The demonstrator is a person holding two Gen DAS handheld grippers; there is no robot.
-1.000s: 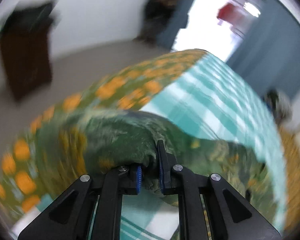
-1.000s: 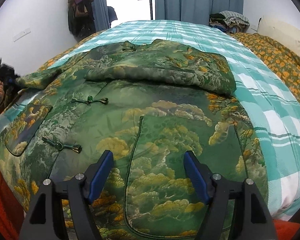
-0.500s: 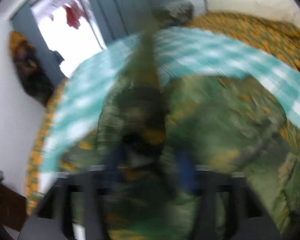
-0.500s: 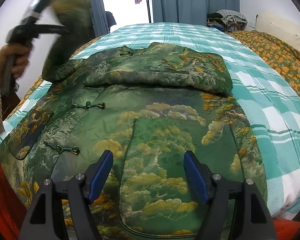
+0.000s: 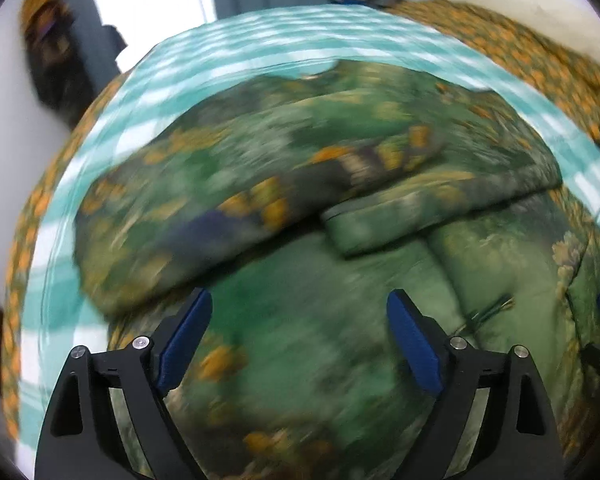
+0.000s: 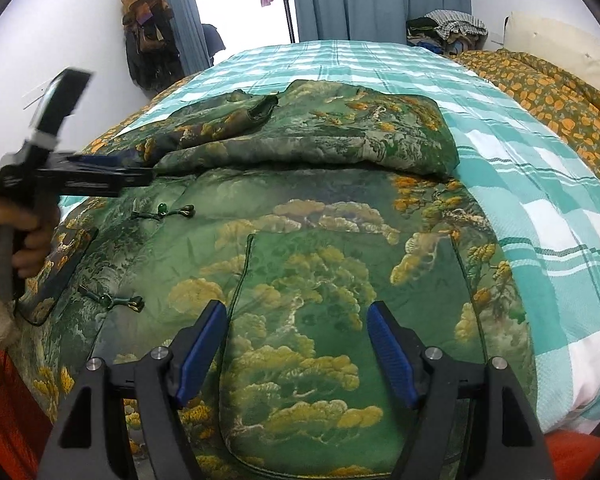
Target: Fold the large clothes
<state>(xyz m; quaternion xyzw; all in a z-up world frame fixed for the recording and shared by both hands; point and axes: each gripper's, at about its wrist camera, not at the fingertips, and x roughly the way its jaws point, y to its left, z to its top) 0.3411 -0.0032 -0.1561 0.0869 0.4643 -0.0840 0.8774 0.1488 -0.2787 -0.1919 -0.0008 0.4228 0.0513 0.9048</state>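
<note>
A large green jacket (image 6: 340, 248) with gold tree print lies spread on the bed. Both its sleeves are folded across the upper body: the right sleeve (image 6: 360, 140) and the left sleeve (image 6: 220, 124) on top of it. The jacket also shows, blurred, in the left wrist view (image 5: 320, 208). My left gripper (image 5: 296, 340) is open and empty above the jacket's left part; it also shows in the right wrist view (image 6: 112, 176) at the jacket's left side. My right gripper (image 6: 296, 344) is open and empty above the jacket's hem.
The bed has a teal checked cover (image 6: 540, 200) and an orange-flowered quilt (image 6: 560, 96) on the right. A pile of clothes (image 6: 444, 32) lies at the far end by blue curtains. Hanging bags (image 6: 148, 48) are on the left wall. Red fabric (image 6: 8, 420) shows near the front edge.
My left gripper carried the left sleeve up and across onto the jacket's chest, then opened and let it go. My right gripper has stayed still and open.
</note>
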